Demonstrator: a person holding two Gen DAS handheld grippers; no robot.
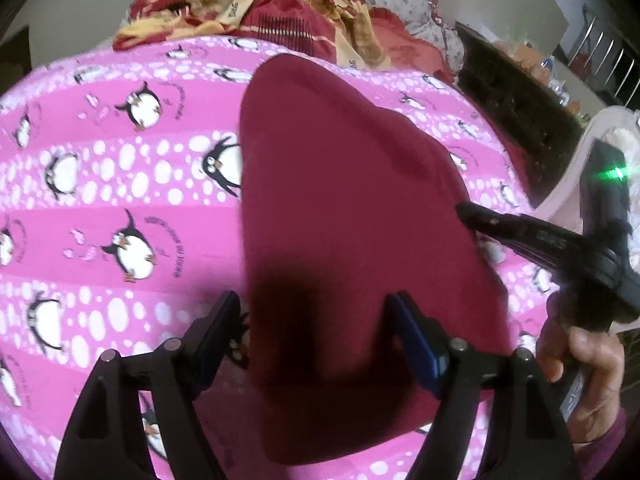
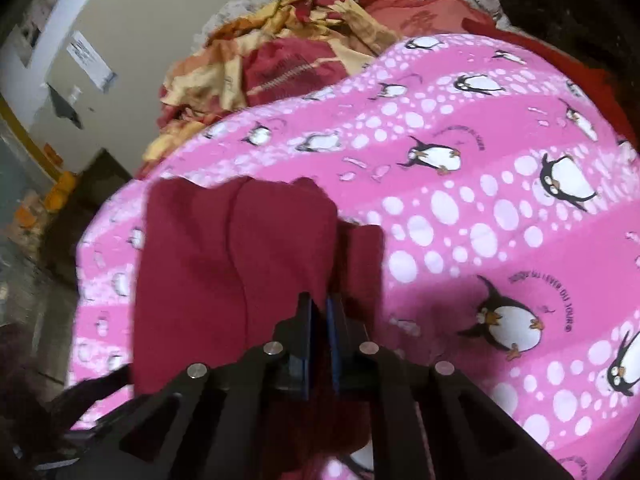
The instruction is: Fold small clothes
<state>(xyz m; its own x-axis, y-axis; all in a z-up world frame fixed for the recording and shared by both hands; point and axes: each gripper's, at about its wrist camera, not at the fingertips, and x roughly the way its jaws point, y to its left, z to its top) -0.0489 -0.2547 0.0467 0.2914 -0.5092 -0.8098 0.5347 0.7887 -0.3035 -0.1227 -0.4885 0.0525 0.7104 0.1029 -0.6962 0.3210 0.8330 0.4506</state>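
Maroon garment (image 1: 352, 216) lies mid-frame on the penguin bedsheet (image 1: 120, 184), partly folded. My right tool (image 2: 320, 312) pinches its edge; my left tool (image 1: 316, 320) hangs spread. Further folding remains, I judge.

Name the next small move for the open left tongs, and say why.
Probably close the left tongs on the maroon garment: they stand open astride its near edge on the penguin blanket, while the right tongs already pinch its other side.
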